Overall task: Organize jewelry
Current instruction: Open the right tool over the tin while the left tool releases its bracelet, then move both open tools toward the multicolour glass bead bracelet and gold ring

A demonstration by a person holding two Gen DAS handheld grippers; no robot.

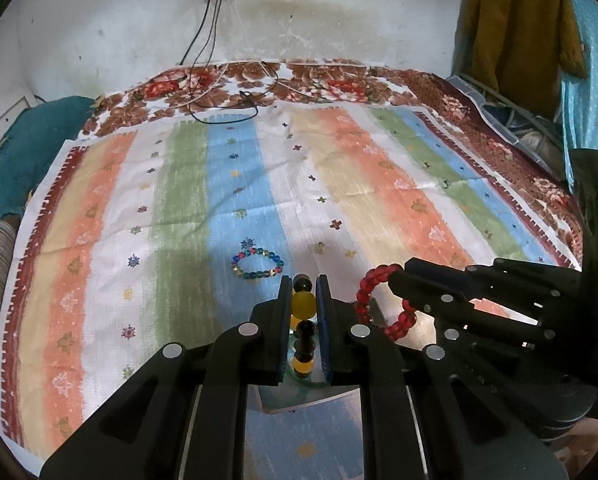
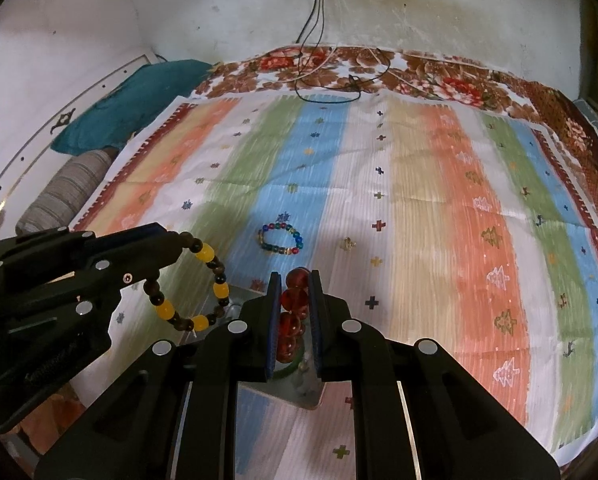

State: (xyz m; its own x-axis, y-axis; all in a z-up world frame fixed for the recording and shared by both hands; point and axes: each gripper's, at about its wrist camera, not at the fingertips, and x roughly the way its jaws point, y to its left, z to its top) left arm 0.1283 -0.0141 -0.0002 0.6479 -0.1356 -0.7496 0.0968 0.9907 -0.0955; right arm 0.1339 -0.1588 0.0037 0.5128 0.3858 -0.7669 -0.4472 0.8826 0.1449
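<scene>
My left gripper (image 1: 303,282) is shut on a bracelet of yellow and dark beads (image 1: 303,306), held above the striped cloth (image 1: 179,208). In the right wrist view the same bracelet (image 2: 203,256) hangs as a loop from the left gripper (image 2: 171,240). The right gripper (image 2: 295,276) is shut on a red bead bracelet (image 2: 293,300). From the left wrist view that red loop (image 1: 365,296) dangles from the right gripper (image 1: 397,276). A third bracelet of multicoloured beads (image 1: 258,265) (image 2: 281,239) lies flat on the blue stripe, ahead of both grippers.
A shiny reflective tray or box (image 2: 243,298) sits under both grippers, with something green in it. Charger cables (image 1: 219,92) trail from a wall socket onto the floral blanket (image 1: 339,80). A teal cloth (image 2: 139,96) and a striped pillow (image 2: 67,192) lie at the left edge.
</scene>
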